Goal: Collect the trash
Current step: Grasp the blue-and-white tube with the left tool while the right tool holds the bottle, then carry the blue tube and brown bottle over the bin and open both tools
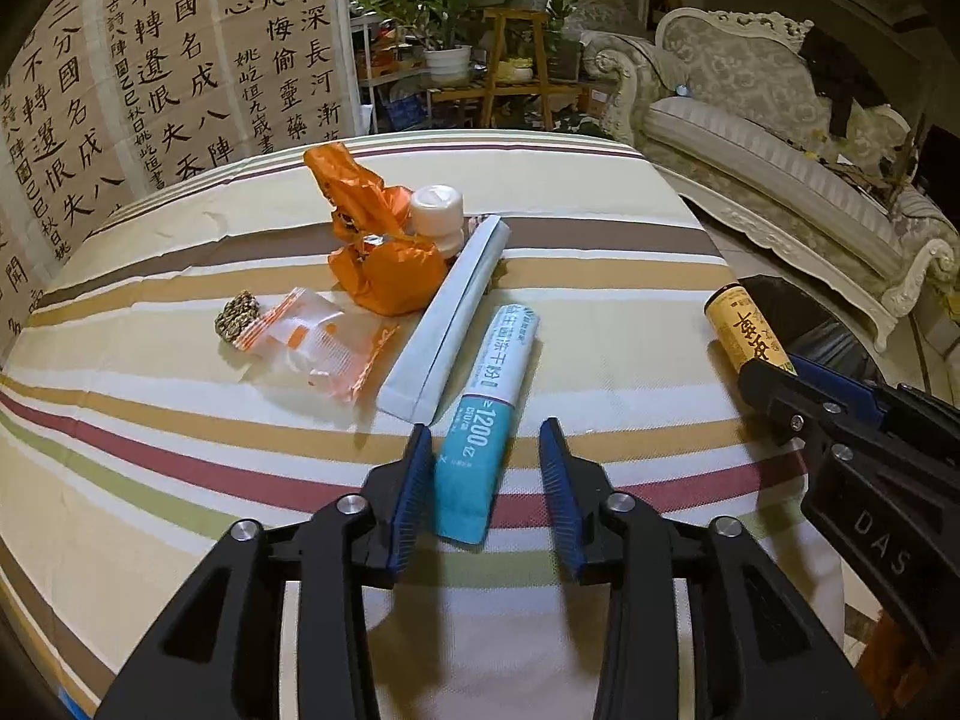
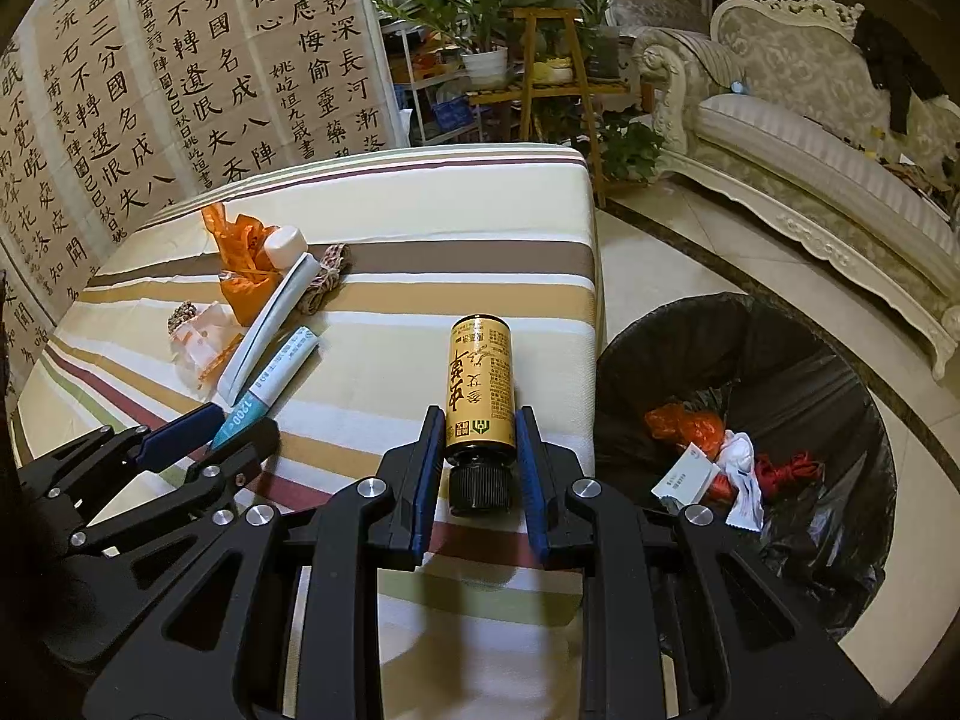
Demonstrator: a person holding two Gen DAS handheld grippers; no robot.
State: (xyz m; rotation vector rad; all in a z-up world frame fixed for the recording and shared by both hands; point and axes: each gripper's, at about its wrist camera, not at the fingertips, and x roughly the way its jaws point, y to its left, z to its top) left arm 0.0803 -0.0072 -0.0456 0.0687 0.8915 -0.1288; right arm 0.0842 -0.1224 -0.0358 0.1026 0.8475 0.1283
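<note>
My left gripper (image 1: 486, 438) is open, its fingers on either side of a teal-and-white sachet tube (image 1: 489, 414) that lies on the striped table. My right gripper (image 2: 477, 420) is shut on a yellow bottle with a black cap (image 2: 480, 384), held at the table's right edge; the bottle also shows in the left wrist view (image 1: 744, 330). More trash lies further back: a grey-blue long box (image 1: 447, 318), an orange wrapper (image 1: 378, 240), a white cap bottle (image 1: 438, 213), a clear orange-printed bag (image 1: 318, 342) and a small brown snack piece (image 1: 237, 315).
A black-lined trash bin (image 2: 840, 396) with orange and white waste in it stands on the floor right of the table. The striped tablecloth (image 1: 180, 468) covers the table. A calligraphy screen, plants, a wooden stand and a cream sofa (image 2: 810, 138) stand behind.
</note>
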